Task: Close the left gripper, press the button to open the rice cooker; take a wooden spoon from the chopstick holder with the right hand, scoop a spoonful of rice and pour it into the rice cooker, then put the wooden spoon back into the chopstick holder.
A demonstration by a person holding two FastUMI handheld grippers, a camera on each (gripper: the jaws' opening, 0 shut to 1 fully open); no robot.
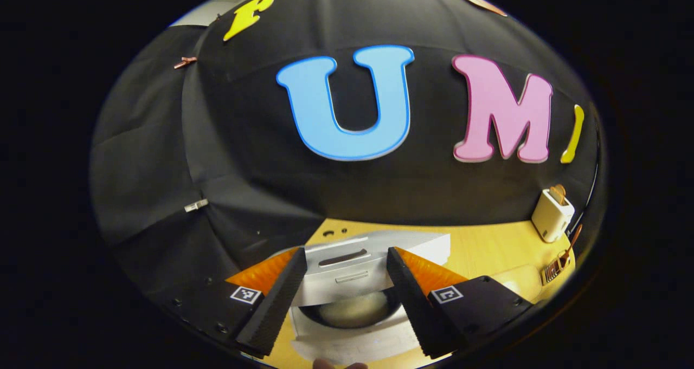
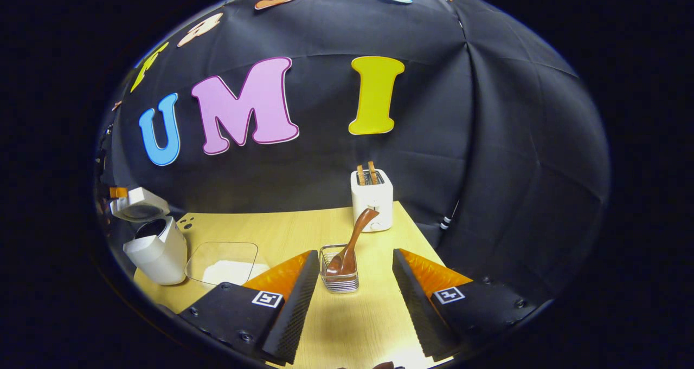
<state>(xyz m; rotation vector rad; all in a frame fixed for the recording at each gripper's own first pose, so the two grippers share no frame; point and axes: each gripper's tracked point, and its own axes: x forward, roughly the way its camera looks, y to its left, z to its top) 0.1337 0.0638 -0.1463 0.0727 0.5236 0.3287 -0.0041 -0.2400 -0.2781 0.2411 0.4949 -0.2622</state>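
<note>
The white rice cooker (image 1: 352, 334) stands open right under my left gripper (image 1: 347, 254). Its lid (image 1: 347, 271) is raised and the inner pot (image 1: 358, 309) shows below it. The left fingers are spread apart, one to each side of the lid, touching nothing. In the right gripper view the rice cooker (image 2: 157, 255) sits at the table's left with its lid (image 2: 135, 204) up. The wooden spoon (image 2: 355, 233) leans in the wire chopstick holder (image 2: 339, 282), straight ahead of my open right gripper (image 2: 355, 254), and neither finger touches it.
A clear container (image 2: 222, 260) with white rice lies between cooker and holder. A white toaster (image 2: 371, 198) with bread stands at the back of the wooden table (image 2: 352, 325). The left gripper view has the toaster (image 1: 552, 213) and the holder (image 1: 556, 269) at far right.
</note>
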